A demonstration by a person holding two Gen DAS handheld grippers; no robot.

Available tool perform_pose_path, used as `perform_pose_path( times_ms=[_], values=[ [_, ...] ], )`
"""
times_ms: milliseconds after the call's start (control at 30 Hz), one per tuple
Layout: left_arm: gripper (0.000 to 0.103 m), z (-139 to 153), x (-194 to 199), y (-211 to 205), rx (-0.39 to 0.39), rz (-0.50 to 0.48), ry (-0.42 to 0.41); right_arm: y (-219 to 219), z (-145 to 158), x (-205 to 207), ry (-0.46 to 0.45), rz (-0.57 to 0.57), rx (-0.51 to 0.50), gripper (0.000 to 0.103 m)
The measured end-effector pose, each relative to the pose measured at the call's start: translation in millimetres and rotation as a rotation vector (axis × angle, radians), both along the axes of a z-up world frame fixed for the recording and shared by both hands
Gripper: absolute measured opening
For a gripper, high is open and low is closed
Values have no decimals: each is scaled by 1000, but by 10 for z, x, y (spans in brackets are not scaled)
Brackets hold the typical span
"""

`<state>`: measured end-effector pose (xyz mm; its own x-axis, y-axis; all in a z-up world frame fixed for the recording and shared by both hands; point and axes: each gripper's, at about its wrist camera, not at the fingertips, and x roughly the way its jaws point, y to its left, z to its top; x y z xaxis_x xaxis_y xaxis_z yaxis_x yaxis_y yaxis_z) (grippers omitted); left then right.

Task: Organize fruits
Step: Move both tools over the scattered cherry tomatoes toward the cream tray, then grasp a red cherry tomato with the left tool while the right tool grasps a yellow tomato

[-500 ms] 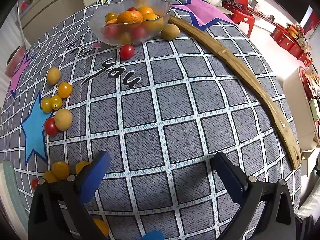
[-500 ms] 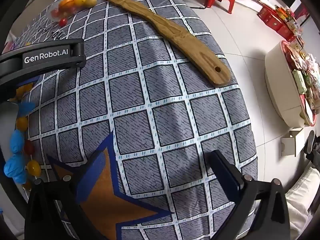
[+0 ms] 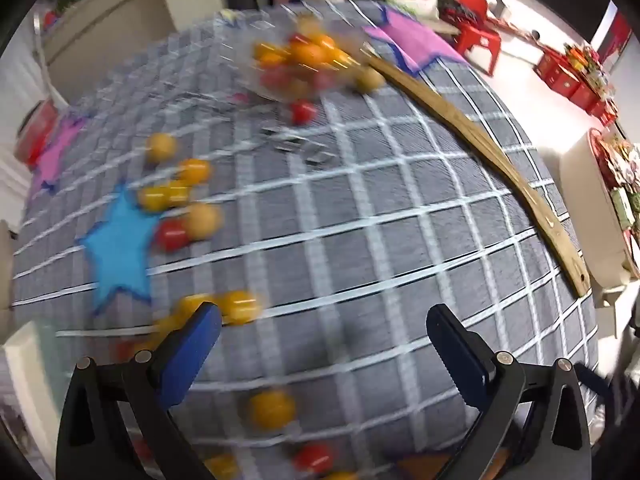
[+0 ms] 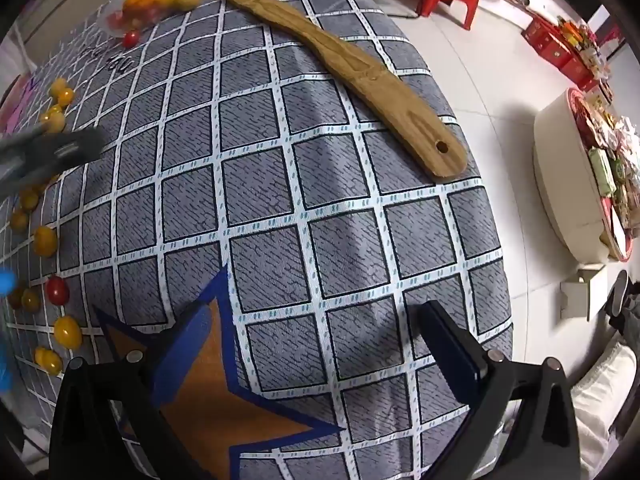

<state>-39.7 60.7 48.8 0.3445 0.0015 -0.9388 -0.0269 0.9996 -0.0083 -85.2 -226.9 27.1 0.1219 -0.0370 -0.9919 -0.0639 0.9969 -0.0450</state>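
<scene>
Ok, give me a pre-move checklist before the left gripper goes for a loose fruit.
1. Left gripper open and empty: ok.
2. Right gripper open, clear of the fruit: ok.
3. Orange fruit between the left fingers, on the cloth: ok.
4. Left view sharp enough to aim: not ok, blurred.
5. Room in the glass bowl: cannot tell.
6. Wooden board away from the loose fruit: ok.
</scene>
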Motion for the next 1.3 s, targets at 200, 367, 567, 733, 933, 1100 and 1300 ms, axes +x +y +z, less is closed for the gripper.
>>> perform_pose_path(
  times_ms=[200,367,567,733,933,1100,1300],
  values=[
    [103,164,-383,638,92,65,-42,333,258,299,-3,4,99,103],
    [103,-23,-549,1088,120,124,21,842,370,496,-10,52,128,103],
    [103,-153,-863,1364,119,130,51,1325,174,376,-14,116,147,103],
    [103,-229,-1045,1369,127,82,69,1523,48,163,-3,145,164,103],
    [103,-318,-1099,1322,117,43,60,1509,-7,-100,12,149,181,103],
    [94,-379,-1068,1266,112,5,42,1671,-75,-219,12,153,180,103],
    [78,-447,-1048,1232,78,-16,51,1929,-169,-211,35,157,173,95]
  ],
)
